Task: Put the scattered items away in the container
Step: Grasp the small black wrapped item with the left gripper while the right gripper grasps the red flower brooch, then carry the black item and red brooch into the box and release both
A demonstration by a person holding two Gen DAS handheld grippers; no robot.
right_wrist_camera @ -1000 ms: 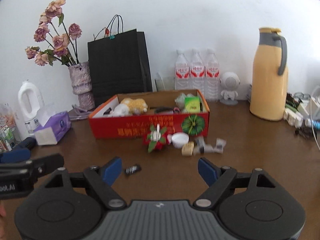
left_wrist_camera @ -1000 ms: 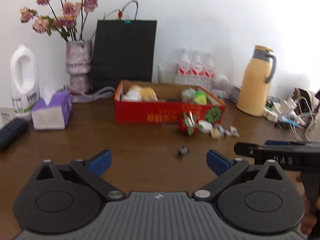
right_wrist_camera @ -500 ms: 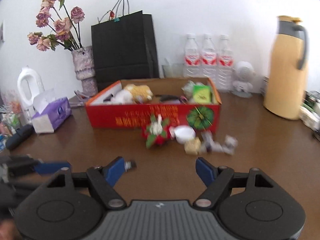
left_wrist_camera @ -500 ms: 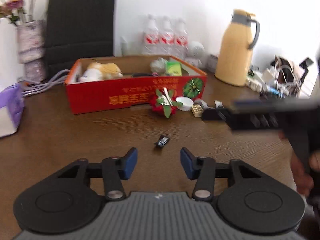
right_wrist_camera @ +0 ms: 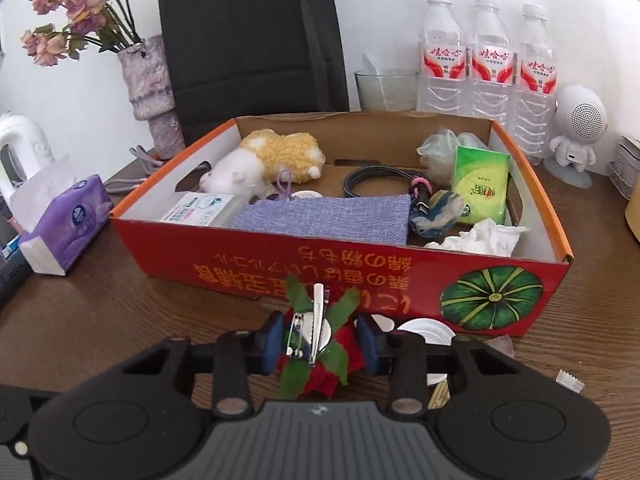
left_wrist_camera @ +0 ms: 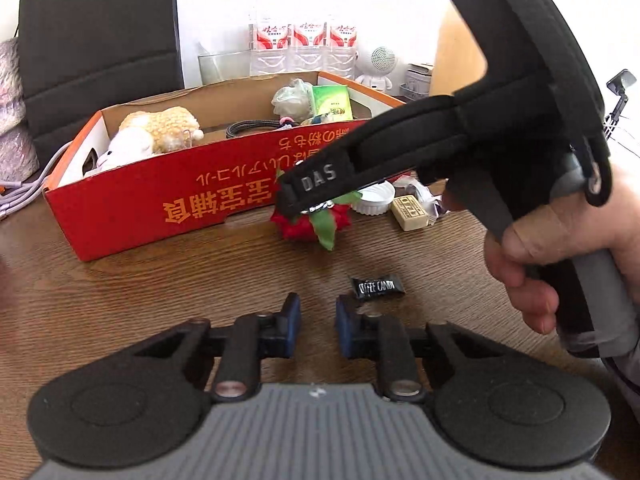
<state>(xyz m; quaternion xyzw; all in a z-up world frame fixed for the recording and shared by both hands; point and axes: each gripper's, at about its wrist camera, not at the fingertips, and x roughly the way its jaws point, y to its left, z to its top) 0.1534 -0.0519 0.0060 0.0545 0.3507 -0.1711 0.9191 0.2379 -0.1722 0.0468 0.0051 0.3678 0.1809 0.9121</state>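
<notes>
1. Left wrist view: the left gripper (left_wrist_camera: 317, 322) is narrow and closing on nothing above the table (left_wrist_camera: 160, 292); the candy (left_wrist_camera: 377, 287) lies just beyond its right finger. The right gripper (left_wrist_camera: 296, 204) reaches over the rose clip (left_wrist_camera: 310, 226) before the box (left_wrist_camera: 160, 196).
2. Right wrist view: right jaws closing around the rose clip (right_wrist_camera: 316, 344); I cannot tell if the pads (right_wrist_camera: 272, 338) press yet.

Glossy red cardboard box (right_wrist_camera: 248, 272) on grained wood table (right_wrist_camera: 100, 312); shiny metal clip (right_wrist_camera: 316, 320) on cloth flower (right_wrist_camera: 336, 364).
</notes>
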